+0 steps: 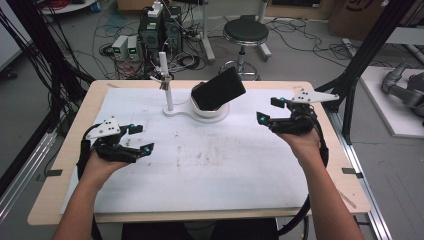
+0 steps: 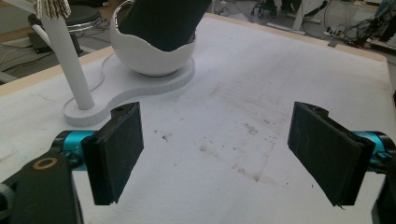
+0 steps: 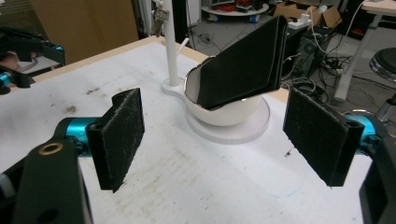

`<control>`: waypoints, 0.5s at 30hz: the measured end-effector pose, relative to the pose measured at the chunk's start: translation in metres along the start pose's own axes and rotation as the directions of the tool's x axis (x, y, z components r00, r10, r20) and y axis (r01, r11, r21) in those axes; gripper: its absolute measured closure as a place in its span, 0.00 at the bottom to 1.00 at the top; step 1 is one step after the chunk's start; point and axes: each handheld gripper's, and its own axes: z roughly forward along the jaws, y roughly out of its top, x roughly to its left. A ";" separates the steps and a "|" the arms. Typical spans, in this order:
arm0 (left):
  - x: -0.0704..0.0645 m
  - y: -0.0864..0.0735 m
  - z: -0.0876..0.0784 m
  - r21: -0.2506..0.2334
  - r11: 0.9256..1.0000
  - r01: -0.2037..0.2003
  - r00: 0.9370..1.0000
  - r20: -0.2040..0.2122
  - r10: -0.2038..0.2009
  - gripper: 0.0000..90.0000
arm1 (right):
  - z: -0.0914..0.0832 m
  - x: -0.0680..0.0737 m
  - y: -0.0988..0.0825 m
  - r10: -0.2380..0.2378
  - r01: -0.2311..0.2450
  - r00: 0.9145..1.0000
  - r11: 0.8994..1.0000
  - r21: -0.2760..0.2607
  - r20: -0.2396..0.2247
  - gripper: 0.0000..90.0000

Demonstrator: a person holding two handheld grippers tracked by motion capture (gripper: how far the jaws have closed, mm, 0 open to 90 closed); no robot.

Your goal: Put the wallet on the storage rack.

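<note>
Both forearms enter from the near table edge. Left gripper (image 1: 134, 139) jaws wide apart, nothing between them, well left and nearer than the white bowl (image 1: 210, 111). Right gripper (image 1: 270, 111) jaws also wide, empty, just right of the bowl. Black wallet (image 1: 218, 89) stands tilted inside the bowl. White post (image 1: 167, 90) stands just left of the bowl on the same base (image 1: 177, 111).
</note>
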 end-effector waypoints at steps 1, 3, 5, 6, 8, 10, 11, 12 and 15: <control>0.001 -0.001 0.000 -0.002 1.000 0.006 1.000 0.000 -0.006 0.20 | 0.000 0.000 -0.006 0.003 -0.003 1.000 1.000 -0.010 0.002 0.23; 0.003 -0.003 0.000 -0.002 1.000 0.012 1.000 -0.010 -0.012 0.20 | 0.000 0.000 -0.020 0.025 -0.025 1.000 1.000 -0.014 -0.009 0.23; 0.004 -0.004 -0.001 -0.001 1.000 0.016 1.000 -0.014 -0.016 0.20 | 0.002 -0.001 -0.034 0.043 -0.043 0.999 0.999 -0.016 -0.025 0.23; 0.005 -0.005 -0.003 -0.008 1.000 0.022 1.000 -0.020 -0.022 0.20 | 0.003 0.000 -0.040 0.054 -0.054 0.998 0.998 -0.013 -0.027 0.23; 0.006 -0.006 -0.003 -0.011 1.000 0.025 0.999 -0.025 -0.026 0.20 | 0.004 0.000 -0.053 0.066 -0.067 0.997 0.997 -0.029 -0.034 0.23; 0.007 -0.008 -0.002 -0.004 1.000 0.028 0.999 -0.033 -0.029 0.20 | 0.006 -0.001 -0.061 0.073 -0.074 0.997 0.997 -0.009 -0.031 0.22; 0.007 -0.008 -0.002 -0.004 1.000 0.028 0.999 -0.033 -0.029 0.20 | 0.007 -0.002 -0.063 0.074 -0.074 0.997 0.997 0.005 -0.031 0.23; 0.008 -0.011 0.000 0.028 0.999 0.027 0.998 -0.059 -0.025 0.20 | 0.007 -0.001 -0.066 0.078 -0.077 0.997 0.997 0.007 -0.028 0.23; 0.010 -0.014 0.001 0.022 0.999 0.041 0.997 -0.069 -0.039 0.20 | 0.007 -0.004 -0.074 0.097 -0.097 0.995 0.995 0.016 -0.029 0.22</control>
